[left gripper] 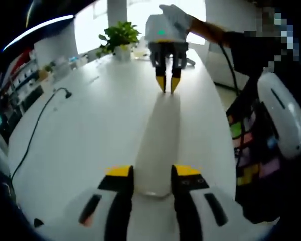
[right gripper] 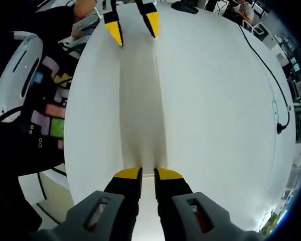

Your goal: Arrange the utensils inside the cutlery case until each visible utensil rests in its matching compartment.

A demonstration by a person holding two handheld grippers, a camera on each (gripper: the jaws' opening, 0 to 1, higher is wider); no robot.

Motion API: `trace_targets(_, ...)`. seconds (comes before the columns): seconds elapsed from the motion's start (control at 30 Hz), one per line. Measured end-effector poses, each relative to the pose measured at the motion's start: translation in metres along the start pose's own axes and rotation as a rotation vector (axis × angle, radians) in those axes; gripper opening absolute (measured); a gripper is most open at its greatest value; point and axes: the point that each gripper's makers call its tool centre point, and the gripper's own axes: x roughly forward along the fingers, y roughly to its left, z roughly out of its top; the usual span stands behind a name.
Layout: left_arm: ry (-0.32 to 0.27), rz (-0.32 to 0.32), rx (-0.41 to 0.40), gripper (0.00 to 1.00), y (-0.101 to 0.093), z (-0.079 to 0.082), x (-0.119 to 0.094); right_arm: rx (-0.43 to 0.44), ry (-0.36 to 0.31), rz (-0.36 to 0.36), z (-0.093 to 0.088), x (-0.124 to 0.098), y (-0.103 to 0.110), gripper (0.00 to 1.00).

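left gripper [left gripper: 153,170]: nearest to me in the left gripper view. Jaws are spread wide and straddle the near end of the white case [left gripper: 158,135]. Both jaws look to be touching its sides, so I read this as a clamp on the case.
right gripper [right gripper: 148,173]: jaws nearly together with a slim gap. The other end of the case runs right up to the tips. I can't tell if it pinches an edge or just sits against it.
case position: long, plain and closed-looking. It lies flat on the white table [left gripper: 90,125], stretched end to end between the two tongs.
utensils: none seen, and no compartments exposed.
progress: my judgement is early. Nothing is sorted as far as I can see. The case needs opening or positioning, and the sorting is all left.
mid distance: black cable [left gripper: 35,125] trails across the table, well apart from the case.
far: potted plant [left gripper: 119,37] at the far table edge. A gloved hand [left gripper: 175,15] is on top of the right gripper.
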Motion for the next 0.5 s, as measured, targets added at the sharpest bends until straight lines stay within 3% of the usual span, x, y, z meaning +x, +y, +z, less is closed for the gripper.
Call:
trace_targets(0.1,0.075,-0.029,-0.034,0.21,-0.004,-0.002,-0.002,-0.009,0.011,0.001,0.0,0.0,0.001,0.1)
trace_targets(0.23,0.184,-0.032,0.007,0.07,-0.005,-0.006,0.001,-0.011,0.02,0.004,-0.001,0.0,0.001,0.1)
trace_targets(0.3,0.229,-0.039,0.05,0.06,-0.006,-0.007,0.002,-0.004,0.014,0.005,-0.001,0.0,0.0,0.09)
trace_targets(0.5,0.365,-0.073,0.026,0.0,-0.01,-0.015,0.006,0.014,0.005,0.013,-0.001,-0.001,-0.001,0.09)
